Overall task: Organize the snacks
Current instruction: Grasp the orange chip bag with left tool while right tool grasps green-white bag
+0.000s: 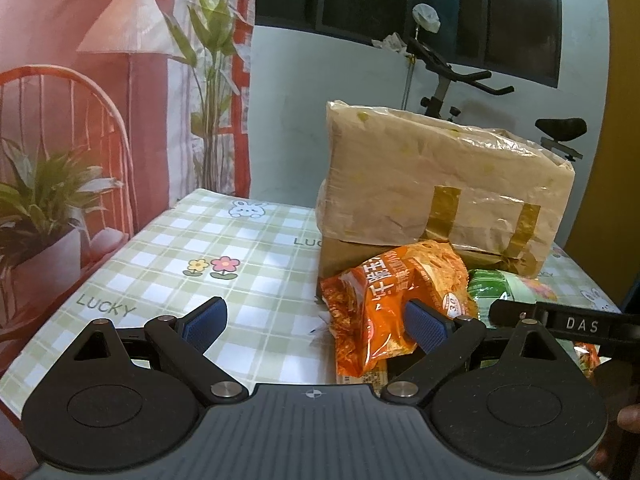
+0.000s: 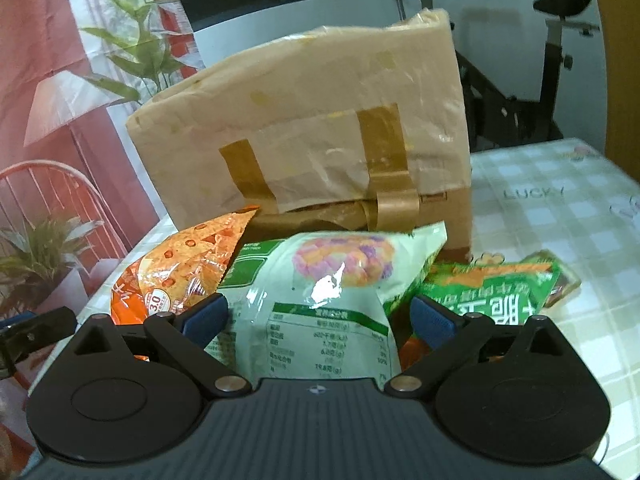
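A paper-wrapped cardboard box (image 1: 440,196) with brown tape stands on the checked tablecloth (image 1: 168,264); it also shows in the right wrist view (image 2: 312,136). An orange snack bag (image 1: 396,300) leans against its front, with my open left gripper (image 1: 316,322) beside it, right pad touching the bag. In the right wrist view a pale green snack bag (image 2: 328,296) lies between the fingers of my open right gripper (image 2: 320,316). The orange bag (image 2: 180,276) is to its left. A dark green bag (image 2: 488,292) is to its right.
An exercise bike (image 1: 452,80) stands behind the table. A printed curtain with lamp and plants (image 1: 100,100) hangs at left. A small brown packet (image 2: 560,280) lies right of the green bag. The right gripper's body (image 1: 568,324) shows at the left view's right edge.
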The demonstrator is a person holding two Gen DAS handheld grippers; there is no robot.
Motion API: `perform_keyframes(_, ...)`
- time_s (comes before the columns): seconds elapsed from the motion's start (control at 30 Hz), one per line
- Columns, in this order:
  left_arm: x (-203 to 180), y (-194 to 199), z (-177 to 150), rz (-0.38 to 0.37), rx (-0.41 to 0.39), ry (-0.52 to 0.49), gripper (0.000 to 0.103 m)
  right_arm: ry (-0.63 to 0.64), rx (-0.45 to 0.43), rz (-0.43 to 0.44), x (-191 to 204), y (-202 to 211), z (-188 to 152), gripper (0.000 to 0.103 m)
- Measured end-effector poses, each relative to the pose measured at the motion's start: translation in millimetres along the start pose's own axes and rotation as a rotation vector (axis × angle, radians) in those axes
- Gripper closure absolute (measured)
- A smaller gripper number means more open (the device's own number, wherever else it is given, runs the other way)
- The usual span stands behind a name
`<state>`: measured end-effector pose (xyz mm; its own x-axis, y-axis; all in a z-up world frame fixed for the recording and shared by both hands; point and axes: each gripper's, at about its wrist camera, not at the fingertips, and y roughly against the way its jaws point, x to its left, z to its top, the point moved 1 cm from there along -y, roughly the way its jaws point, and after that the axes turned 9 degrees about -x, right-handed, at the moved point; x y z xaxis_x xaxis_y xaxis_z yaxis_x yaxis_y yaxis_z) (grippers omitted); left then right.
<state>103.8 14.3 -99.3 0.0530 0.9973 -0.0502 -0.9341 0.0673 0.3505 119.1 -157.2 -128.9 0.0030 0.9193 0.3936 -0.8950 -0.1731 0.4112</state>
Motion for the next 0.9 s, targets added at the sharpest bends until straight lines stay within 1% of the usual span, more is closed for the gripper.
perform_keyframes(0.1,-0.4,-7.0,1.9,-0.017,0.011,0.016,0.006,0.001,-0.002,0.015,0.0,-0.7,-0.5,0.003)
perform_keyframes(0.17,-1.4,-13.3,5.4,-0.030,0.017,0.025,0.006,-0.009,0.001,0.030,-0.7,-1.0,-0.1,0.005)
perform_keyframes(0.23,-3.3,-20.1,10.0,-0.045,0.018,0.036,0.006,-0.017,0.004,0.050,-2.0,-0.5,0.0,0.017)
perform_keyframes(0.27,-4.5,-24.5,12.7,-0.059,0.019,0.045,0.006,-0.019,0.005,0.057,-2.4,0.3,0.1,0.018)
perform_keyframes(0.33,-8.5,-33.5,15.1,-0.085,0.030,0.053,0.006,-0.007,-0.005,0.061,-1.8,3.3,0.3,0.023)
perform_keyframes(0.43,-15.8,-48.5,13.0,-0.106,0.063,0.059,0.006,0.030,-0.015,0.064,0.4,5.9,0.5,0.026)
perform_keyframes(0.53,-20.0,-60.4,11.0,-0.127,0.102,0.090,0.006,0.022,-0.015,0.068,-1.0,6.2,0.4,0.027)
perform_keyframes(0.6,-22.8,-65.8,10.3,-0.139,0.110,0.101,0.006,0.019,-0.016,0.072,-1.9,6.8,0.2,0.027)
perform_keyframes(0.77,-33.0,-78.0,7.8,-0.138,0.126,0.061,0.006,0.023,-0.014,0.077,-3.5,5.7,0.5,0.027)
perform_keyframes(0.9,-30.4,-83.1,5.0,-0.135,0.137,0.071,0.006,0.022,-0.013,0.080,-4.3,5.1,0.4,0.027)
